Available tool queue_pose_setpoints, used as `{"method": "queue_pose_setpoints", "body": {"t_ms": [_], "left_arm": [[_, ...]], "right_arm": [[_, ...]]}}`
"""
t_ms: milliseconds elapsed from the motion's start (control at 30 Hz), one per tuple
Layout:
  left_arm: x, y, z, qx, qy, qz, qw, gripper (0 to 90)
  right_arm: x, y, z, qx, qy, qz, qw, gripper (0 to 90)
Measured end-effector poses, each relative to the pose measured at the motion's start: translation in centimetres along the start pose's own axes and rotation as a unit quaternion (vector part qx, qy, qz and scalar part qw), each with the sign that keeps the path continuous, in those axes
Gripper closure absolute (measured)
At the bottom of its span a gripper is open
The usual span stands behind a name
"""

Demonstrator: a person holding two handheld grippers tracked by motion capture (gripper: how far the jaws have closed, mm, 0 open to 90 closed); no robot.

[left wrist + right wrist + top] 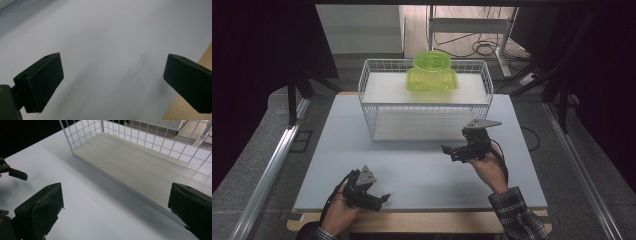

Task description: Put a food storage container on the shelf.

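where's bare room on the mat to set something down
Most of the mat is bare: the wide strip between the rack and both grippers, left and right. The rack's lower shelf is bare too. Its top holds the green containers.

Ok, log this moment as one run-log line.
left gripper: open, empty, near table edge | right gripper: open, empty, before wire rack | green container: on rack's upper shelf, untouched
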State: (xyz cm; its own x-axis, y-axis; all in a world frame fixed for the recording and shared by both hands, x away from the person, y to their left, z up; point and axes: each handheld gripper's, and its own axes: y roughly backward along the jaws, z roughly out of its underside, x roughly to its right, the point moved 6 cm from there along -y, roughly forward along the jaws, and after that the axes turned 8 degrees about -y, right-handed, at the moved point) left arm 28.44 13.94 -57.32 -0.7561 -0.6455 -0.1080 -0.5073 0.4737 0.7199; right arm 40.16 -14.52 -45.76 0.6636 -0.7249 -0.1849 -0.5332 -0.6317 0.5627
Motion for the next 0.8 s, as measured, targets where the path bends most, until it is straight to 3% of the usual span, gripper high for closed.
{"method": "queue_pose_setpoints", "body": {"t_ms": [800], "left_arm": [[0.1,0.0,0.0,0.001,-0.018,-0.006,0.9998,1.8]], "right_arm": [[1.1,1.1,4.1,-0.011,-0.010,0.013,0.9998,0.0]]}}
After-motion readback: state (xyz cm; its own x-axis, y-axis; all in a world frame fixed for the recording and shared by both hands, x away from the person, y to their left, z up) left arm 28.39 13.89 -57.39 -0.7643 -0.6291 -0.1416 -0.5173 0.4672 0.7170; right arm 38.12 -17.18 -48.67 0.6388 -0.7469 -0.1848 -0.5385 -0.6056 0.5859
